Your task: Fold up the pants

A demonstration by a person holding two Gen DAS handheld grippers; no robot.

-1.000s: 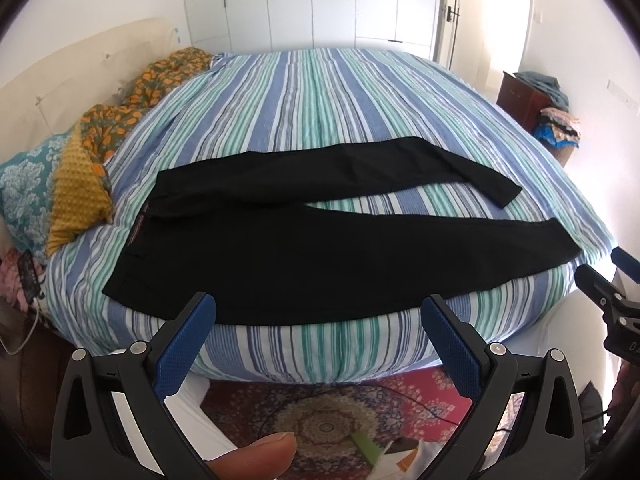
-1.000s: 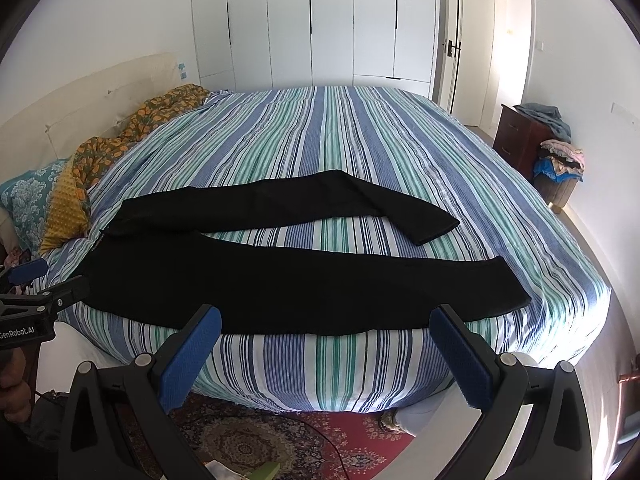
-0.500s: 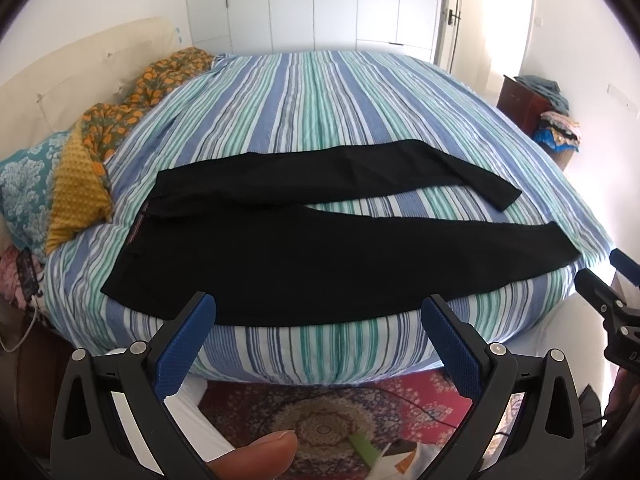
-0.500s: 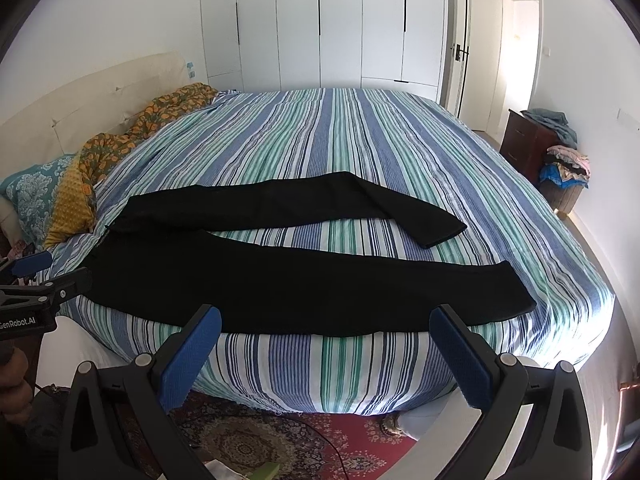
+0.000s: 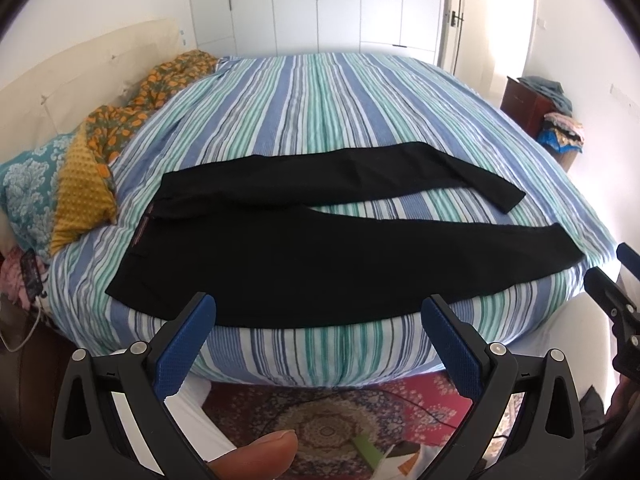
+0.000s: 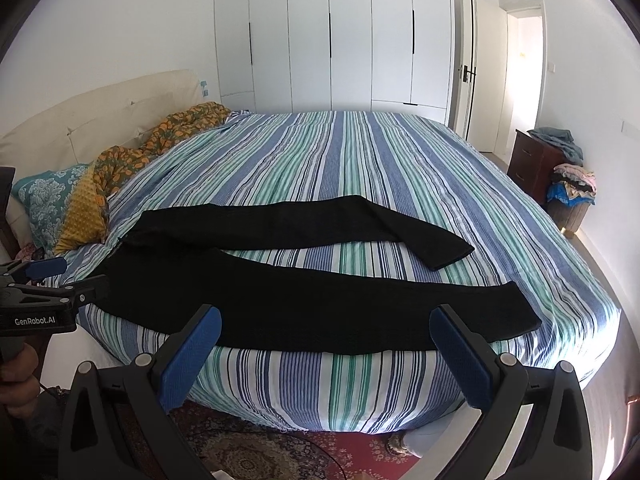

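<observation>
Long black fabric pants (image 5: 320, 256) spread flat with legs apart on the blue, green and white striped bedspread (image 5: 320, 120), left gripper (image 5: 318, 320) jaws wide apart and empty, short of the bed edge, right gripper (image 6: 326, 330) likewise wide and empty

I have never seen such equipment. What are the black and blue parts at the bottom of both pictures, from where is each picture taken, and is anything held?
They are two hand-held grippers, one in each hand of a person; no robot arm is present. Each carries a camera looking forward along its two blue-padded fingers. One picture comes from the left gripper, the other from the right gripper. Both stand open before the striped bed and hold nothing. Black pants lie flat on it, legs spread apart, not yet folded. Pillows lie at the headboard side.
</observation>
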